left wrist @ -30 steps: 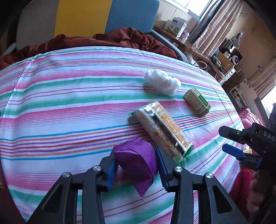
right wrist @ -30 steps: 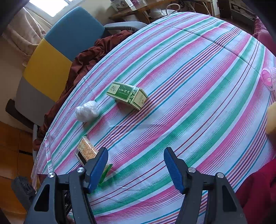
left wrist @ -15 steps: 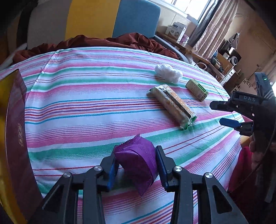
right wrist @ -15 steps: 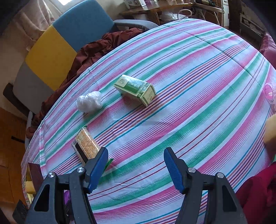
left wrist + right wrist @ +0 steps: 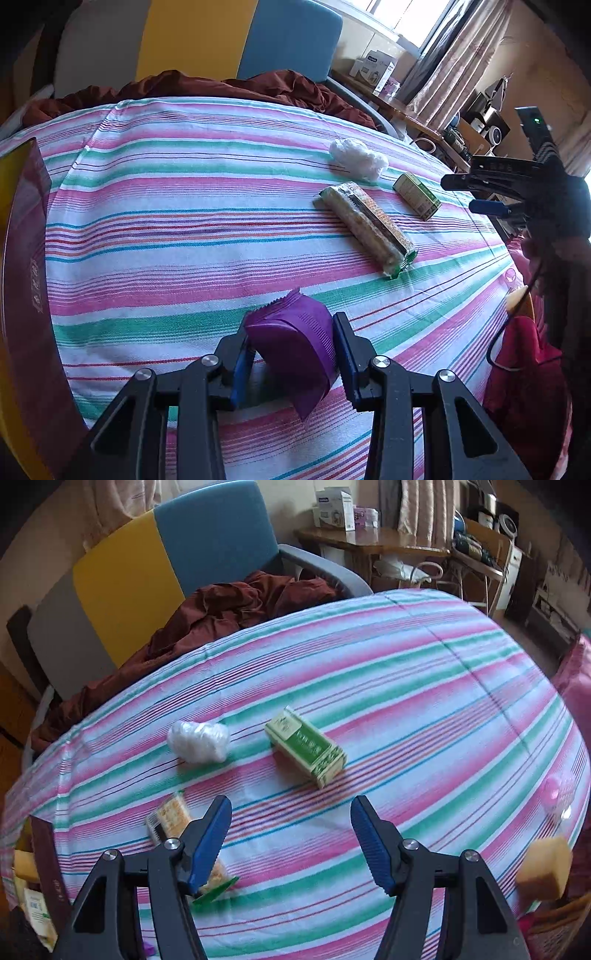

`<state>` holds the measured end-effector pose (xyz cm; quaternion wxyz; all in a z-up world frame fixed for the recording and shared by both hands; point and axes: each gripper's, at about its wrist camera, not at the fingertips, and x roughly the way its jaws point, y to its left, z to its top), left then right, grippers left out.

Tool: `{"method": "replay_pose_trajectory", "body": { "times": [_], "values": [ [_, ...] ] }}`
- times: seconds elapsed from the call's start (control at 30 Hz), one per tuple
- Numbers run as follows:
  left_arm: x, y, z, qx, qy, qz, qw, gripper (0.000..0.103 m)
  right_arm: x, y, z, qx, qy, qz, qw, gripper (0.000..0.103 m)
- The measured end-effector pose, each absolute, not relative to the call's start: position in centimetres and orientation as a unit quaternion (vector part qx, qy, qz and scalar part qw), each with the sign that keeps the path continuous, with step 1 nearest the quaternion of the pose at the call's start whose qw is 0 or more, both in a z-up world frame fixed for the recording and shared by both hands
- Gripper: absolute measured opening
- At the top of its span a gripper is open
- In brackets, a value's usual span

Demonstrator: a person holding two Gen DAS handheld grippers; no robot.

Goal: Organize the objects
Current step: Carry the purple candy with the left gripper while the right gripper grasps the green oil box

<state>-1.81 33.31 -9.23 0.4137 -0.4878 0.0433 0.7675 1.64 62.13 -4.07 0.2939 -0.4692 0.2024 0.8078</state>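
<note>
Left wrist view first: a dark red box point(image 5: 26, 280) with a yellow inner face is cut off by the left edge, so its contents cannot be seen there. At the right edge the right gripper point(image 5: 476, 194) shows side-on against a dark hand and sleeve; its fingertips stand apart, with nothing visible between them. Small print on every package is too small to read.

From the right wrist view the picture is motion-blurred. The same dark red box point(image 5: 46, 867) stands at the lower left corner, with a yellowish block and printed packets beside or inside it; which, I cannot tell. A pink translucent thing point(image 5: 557, 794) near the table's right edge and a tan block point(image 5: 543, 867) lower right are too blurred to name. The cracker pack point(image 5: 173, 814) is partly covered by the left blue finger point(image 5: 210, 838).

On the striped tablecloth point(image 5: 177, 229) lie the long cracker pack point(image 5: 365, 225), a green carton point(image 5: 417, 195) just beyond it, and a white wad of plastic wrap point(image 5: 358, 158) farther back, all apart from one another.

The left gripper point(image 5: 293, 350) is clamped narrow on a purple packet point(image 5: 295, 343), its blue pads pressing both sides, low over the near part of the cloth. The right gripper point(image 5: 291, 834) stands about half wide and empty, above the cloth with the green carton point(image 5: 306, 753) ahead of it.
</note>
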Motion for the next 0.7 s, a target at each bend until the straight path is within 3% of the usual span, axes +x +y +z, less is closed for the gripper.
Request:
{"method": "replay_pose_trajectory", "body": {
  "times": [0.17,0.33,0.37,0.4,0.43,0.7],
  "values": [
    [-2.0,33.4,-9.3,-0.490,0.040,0.766,0.415,0.041,-2.2,63.9,-6.5,-0.527,0.105,0.790,0.295,0.068],
    [-2.1,33.4,-9.3,-0.490,0.041,0.766,0.415,0.041,-4.1,65.3,-9.2,-0.550,0.093,0.776,0.296,0.066],
    [-2.0,33.4,-9.3,-0.490,0.042,0.766,0.415,0.041,-4.0,65.5,-9.7,-0.553,0.105,0.773,0.292,0.061],
    [-2.0,33.4,-9.3,-0.489,0.043,0.766,0.415,0.041,-3.9,65.6,-10.0,-0.554,0.122,0.773,0.284,0.036],
    [-2.0,33.4,-9.3,-0.489,0.043,0.766,0.415,0.041,-3.4,65.6,-10.1,-0.551,0.134,0.775,0.280,0.031],
    [-1.7,33.4,-9.3,-0.480,0.052,0.772,0.413,0.041,1.1,60.8,-10.0,-0.581,0.142,0.758,0.259,0.030]
  ]
}}
